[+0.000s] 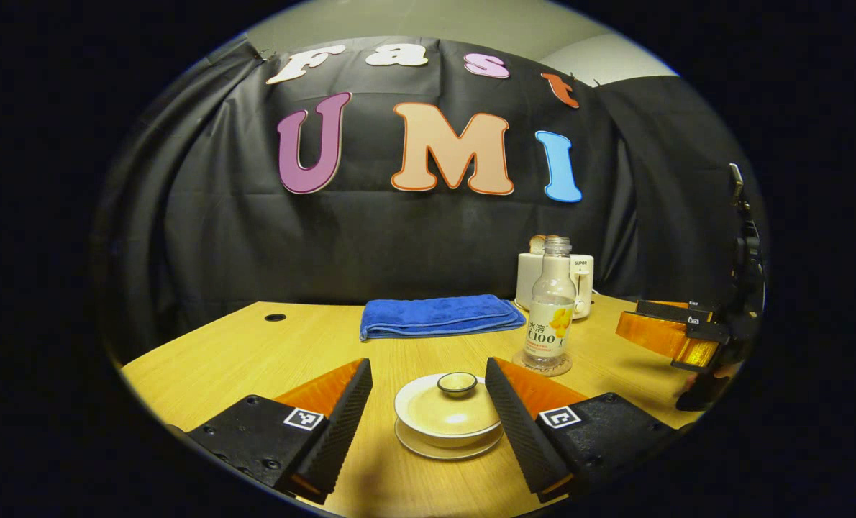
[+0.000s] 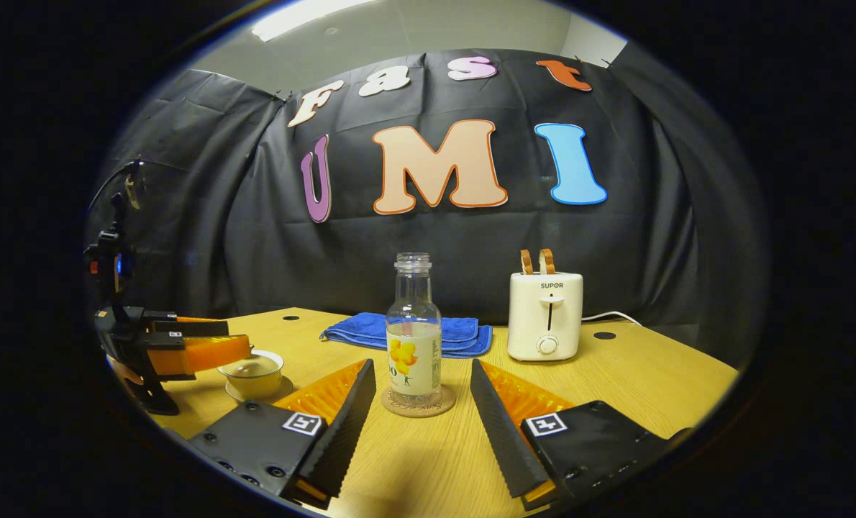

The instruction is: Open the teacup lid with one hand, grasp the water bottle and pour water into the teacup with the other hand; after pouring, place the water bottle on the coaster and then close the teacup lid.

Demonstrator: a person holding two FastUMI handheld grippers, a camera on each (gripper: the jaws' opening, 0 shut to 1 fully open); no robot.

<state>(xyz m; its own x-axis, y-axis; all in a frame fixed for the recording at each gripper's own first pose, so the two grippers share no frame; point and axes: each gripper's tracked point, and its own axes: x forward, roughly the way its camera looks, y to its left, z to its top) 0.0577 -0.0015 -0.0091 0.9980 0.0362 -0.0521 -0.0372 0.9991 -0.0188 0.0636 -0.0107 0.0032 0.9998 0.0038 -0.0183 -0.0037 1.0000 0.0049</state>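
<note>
Lidded teacup (image 1: 448, 414) on saucer, centred between left gripper (image 1: 428, 417) fingers, jaws wide, untouched. Uncapped water bottle (image 2: 413, 331) stands on coaster (image 2: 419, 401) ahead of right gripper (image 2: 422, 421), jaws apart, empty.

Left gripper view faces the near teacup (image 1: 448, 410); right gripper view faces the near water bottle (image 2: 413, 331); both share the table (image 1: 219, 352) and far wall
</note>
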